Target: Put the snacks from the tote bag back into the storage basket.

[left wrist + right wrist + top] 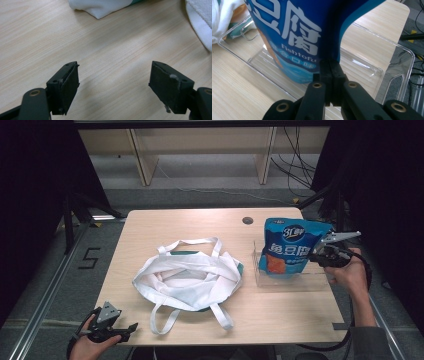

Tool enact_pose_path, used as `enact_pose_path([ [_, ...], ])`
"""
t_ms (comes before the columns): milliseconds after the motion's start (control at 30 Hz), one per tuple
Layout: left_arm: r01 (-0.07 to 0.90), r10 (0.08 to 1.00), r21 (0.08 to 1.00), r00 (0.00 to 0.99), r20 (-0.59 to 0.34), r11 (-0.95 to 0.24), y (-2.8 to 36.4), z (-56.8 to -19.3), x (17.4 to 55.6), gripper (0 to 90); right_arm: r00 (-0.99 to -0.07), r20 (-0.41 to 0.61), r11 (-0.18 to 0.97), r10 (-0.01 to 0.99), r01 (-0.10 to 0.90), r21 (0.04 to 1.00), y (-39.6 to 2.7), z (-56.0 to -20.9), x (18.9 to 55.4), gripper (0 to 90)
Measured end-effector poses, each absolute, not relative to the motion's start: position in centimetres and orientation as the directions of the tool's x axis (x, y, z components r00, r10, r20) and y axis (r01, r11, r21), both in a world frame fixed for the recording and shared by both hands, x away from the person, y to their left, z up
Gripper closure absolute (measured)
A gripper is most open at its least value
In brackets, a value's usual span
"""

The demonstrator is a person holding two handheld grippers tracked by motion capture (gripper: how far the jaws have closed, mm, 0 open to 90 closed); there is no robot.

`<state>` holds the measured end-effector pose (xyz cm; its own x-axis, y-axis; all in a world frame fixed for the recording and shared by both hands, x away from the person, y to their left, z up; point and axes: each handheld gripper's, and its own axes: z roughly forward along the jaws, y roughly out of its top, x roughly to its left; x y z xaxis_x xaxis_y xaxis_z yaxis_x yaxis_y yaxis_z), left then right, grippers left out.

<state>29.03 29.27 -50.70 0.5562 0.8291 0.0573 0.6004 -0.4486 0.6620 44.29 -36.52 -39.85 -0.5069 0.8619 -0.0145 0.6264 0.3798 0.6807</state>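
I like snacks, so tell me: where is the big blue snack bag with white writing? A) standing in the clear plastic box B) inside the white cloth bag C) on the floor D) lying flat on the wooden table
A: the blue snack bag stands upright in the clear plastic box, its edge pinched by the right gripper.

On the table [150,225], the tote bag [187,277] lies in the middle, straps trailing toward my edge. To its right stands the clear bin [295,282], and the fish tofu snack bag [290,247] stands upright in it, above its floor. My right gripper [315,254] is at the snack bag's right edge, jaws pinched on that edge. My left gripper [131,326] sits at the near left corner, left of the tote bag's straps and apart from them, jaws spread over bare tabletop.
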Motion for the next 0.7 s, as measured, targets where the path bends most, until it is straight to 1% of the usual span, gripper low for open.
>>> enact_pose_path([
  [100,0.599,0.828,0.662,0.557,0.059,-0.45,29.3,-50.7,29.1,23.0,-0.504,-0.023,0.381,0.863,0.62,0.686,-36.5,-39.9,44.4,90.0],
  [133,0.608,0.839,0.668,0.542,0.044,-0.428,29.2,-50.9,29.1,23.0,-0.503,-0.018,0.378,0.864,0.624,0.684,-36.5,-39.9,44.4,90.0],
  [167,0.608,0.84,0.667,0.541,0.049,-0.431,29.2,-50.8,29.0,23.0,-0.502,-0.014,0.376,0.865,0.628,0.681,-36.5,-39.8,44.3,90.0],
  [200,0.607,0.841,0.668,0.538,0.054,-0.431,29.2,-50.9,29.1,23.0,-0.529,-0.063,0.419,0.846,0.586,0.694,-36.8,-40.0,44.4,89.1],
  [233,0.606,0.843,0.67,0.536,0.055,-0.429,29.1,-50.8,29.0,23.0,-0.543,-0.063,0.44,0.838,0.601,0.668,-37.0,-39.5,44.3,88.5],
  [267,0.598,0.829,0.661,0.556,0.066,-0.453,29.3,-50.6,29.0,23.0,-0.531,-0.062,0.424,0.845,0.594,0.684,-36.8,-39.6,44.0,87.3],
  [300,0.601,0.829,0.661,0.557,0.056,-0.449,29.3,-50.6,29.0,23.0,-0.537,-0.083,0.445,0.839,0.592,0.672,-36.8,-39.4,43.7,85.7],
  [367,0.601,0.836,0.669,0.547,0.055,-0.437,29.3,-50.8,29.1,23.0,-0.527,-0.077,0.426,0.846,0.583,0.692,-36.5,-39.1,42.8,83.8],
  [433,0.602,0.833,0.663,0.551,0.059,-0.445,29.3,-50.7,29.0,23.0,-0.535,-0.088,0.436,0.84,0.569,0.697,-36.2,-38.8,41.9,81.8],
  [500,0.598,0.831,0.663,0.552,0.066,-0.45,29.3,-50.6,29.0,23.0,-0.541,-0.075,0.427,0.838,0.562,0.708,-35.7,-38.4,40.9,77.7],
  [533,0.598,0.831,0.664,0.552,0.065,-0.449,29.3,-50.6,29.0,23.0,-0.559,-0.101,0.446,0.823,0.525,0.725,-35.5,-38.4,40.7,75.2],
  [567,0.598,0.831,0.663,0.552,0.067,-0.45,29.3,-50.6,29.0,23.0,-0.563,-0.098,0.444,0.821,0.52,0.73,-35.1,-38.3,40.3,72.8],
  [600,0.598,0.831,0.663,0.552,0.066,-0.45,29.3,-50.6,29.0,23.0,-0.558,-0.078,0.426,0.826,0.528,0.735,-34.5,-38.2,39.8,70.9],
  [633,0.599,0.832,0.663,0.552,0.065,-0.449,29.3,-50.6,29.0,23.0,-0.577,-0.073,0.434,0.813,0.517,0.738,-34.0,-38.2,39.5,68.6],
  [700,0.599,0.831,0.662,0.552,0.066,-0.451,29.3,-50.7,29.0,23.0,-0.588,-0.055,0.417,0.807,0.502,0.758,-32.8,-38.3,38.9,64.4],
])
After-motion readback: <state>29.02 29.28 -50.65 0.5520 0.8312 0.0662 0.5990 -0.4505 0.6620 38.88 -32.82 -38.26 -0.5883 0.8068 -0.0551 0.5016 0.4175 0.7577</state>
